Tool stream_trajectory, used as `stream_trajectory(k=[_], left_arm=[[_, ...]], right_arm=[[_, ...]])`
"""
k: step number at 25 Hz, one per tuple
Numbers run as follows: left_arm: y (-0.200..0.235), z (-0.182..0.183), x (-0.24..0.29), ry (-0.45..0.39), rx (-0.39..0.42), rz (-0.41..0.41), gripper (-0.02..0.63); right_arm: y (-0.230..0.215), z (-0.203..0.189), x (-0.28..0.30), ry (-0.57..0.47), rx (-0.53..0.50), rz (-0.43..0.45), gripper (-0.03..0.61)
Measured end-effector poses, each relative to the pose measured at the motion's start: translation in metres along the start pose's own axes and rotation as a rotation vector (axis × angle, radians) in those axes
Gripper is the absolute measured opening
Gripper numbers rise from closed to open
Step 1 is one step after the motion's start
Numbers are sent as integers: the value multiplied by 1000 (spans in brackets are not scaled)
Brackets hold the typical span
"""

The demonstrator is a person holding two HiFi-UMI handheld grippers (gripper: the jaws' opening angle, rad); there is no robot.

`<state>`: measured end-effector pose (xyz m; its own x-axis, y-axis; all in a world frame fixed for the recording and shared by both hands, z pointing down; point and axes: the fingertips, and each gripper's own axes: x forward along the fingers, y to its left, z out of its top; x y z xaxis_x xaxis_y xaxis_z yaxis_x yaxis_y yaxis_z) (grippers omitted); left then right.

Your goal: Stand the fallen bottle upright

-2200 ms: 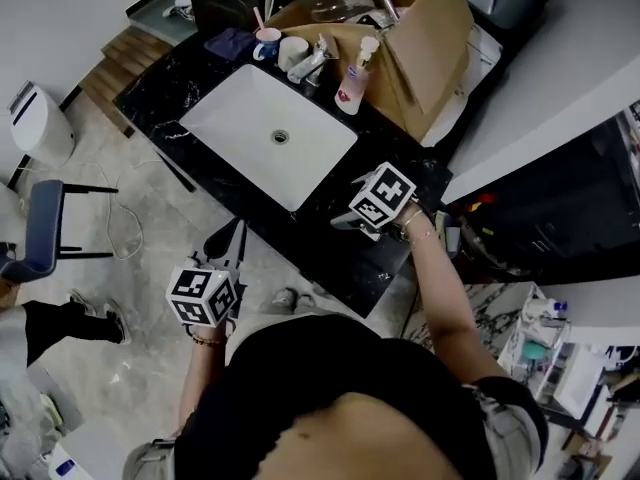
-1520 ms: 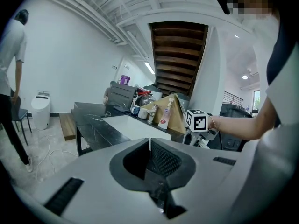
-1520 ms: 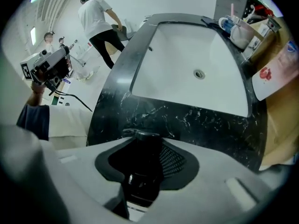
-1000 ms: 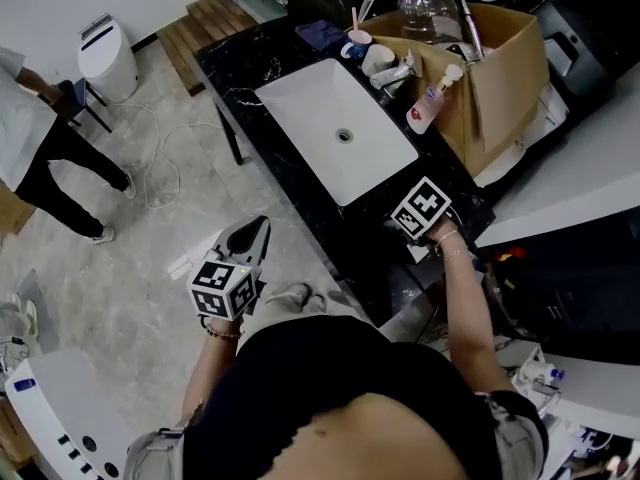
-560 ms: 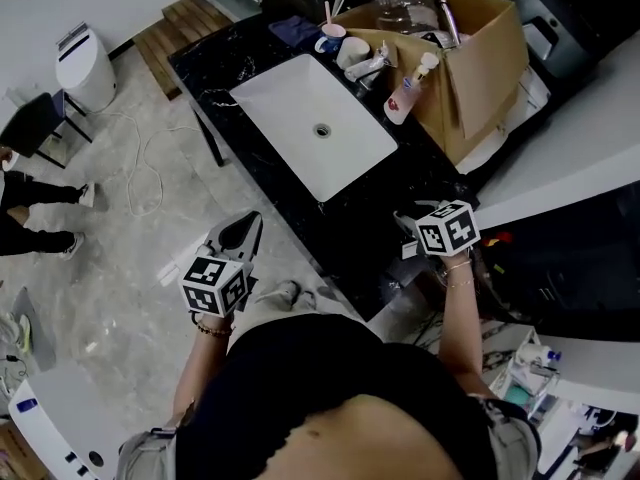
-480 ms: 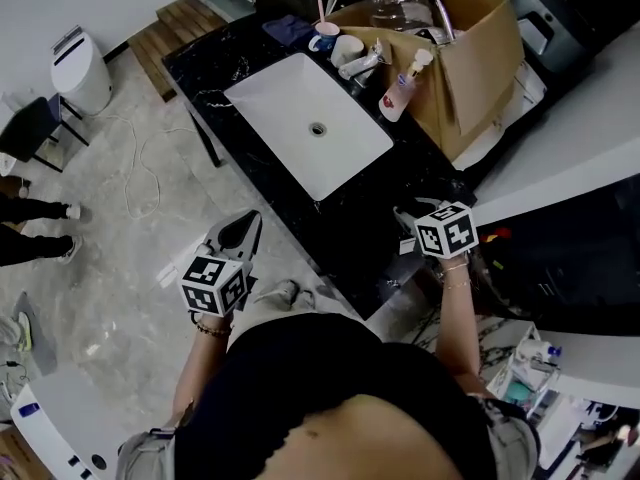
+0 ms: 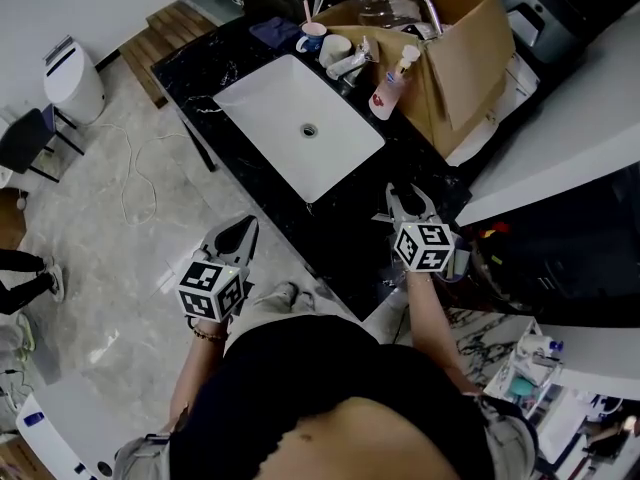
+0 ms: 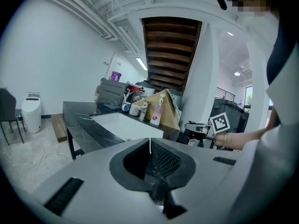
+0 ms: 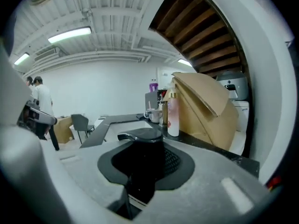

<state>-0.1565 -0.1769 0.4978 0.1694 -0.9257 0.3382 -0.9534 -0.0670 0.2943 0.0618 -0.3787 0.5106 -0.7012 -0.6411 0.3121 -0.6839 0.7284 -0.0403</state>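
Bottle (image 9: 142, 164) is sitting between the fingers of the right gripper (image 7: 404, 196), which are clamping its dark body. In the right gripper view it's showing cap up and looking close to upright, maybe leaning a touch. That gripper is hovering over the near right end of the black desk (image 7: 335, 233), well apart from the sink (image 7: 300, 128) and the box (image 7: 450, 48). I can't see the bottle's base, so I'm not telling whether it's touching the desk yet.

Left gripper (image 7: 240, 230) is hanging off the front edge of the desk, over the floor. Its fingers are pinched together with nothing between them, so it's not doing any of the work.

I'm reading this as the middle of the job: the grab is done, and the tipping-up is nearly there. Next move, I'm guessing, is squaring the bottle to vertical, lowering it until the base is sitting flat on a bare patch of desk, then easing the fingers apart and backing straight off. Black bottle on black stone is making the touchdown hard to judge.
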Motion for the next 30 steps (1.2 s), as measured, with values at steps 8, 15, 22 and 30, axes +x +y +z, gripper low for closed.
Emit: stream_trajectory(k=[8,15,22,30], left_arm=[[6,0,2,7,0,14,3],[-6,3,13,31,25,-32,3],[-31,2,30,49,66,-131,3],[-72,13,62,46,135,-286,3]], right_arm=[[8,-6,-1,-62,-52,-24,90],[10,-9,-6,-37,-114,-51,135],[15,-13,-51,-76,-38,-137,163],[17,-4,-131,-149,-31,-315,161]])
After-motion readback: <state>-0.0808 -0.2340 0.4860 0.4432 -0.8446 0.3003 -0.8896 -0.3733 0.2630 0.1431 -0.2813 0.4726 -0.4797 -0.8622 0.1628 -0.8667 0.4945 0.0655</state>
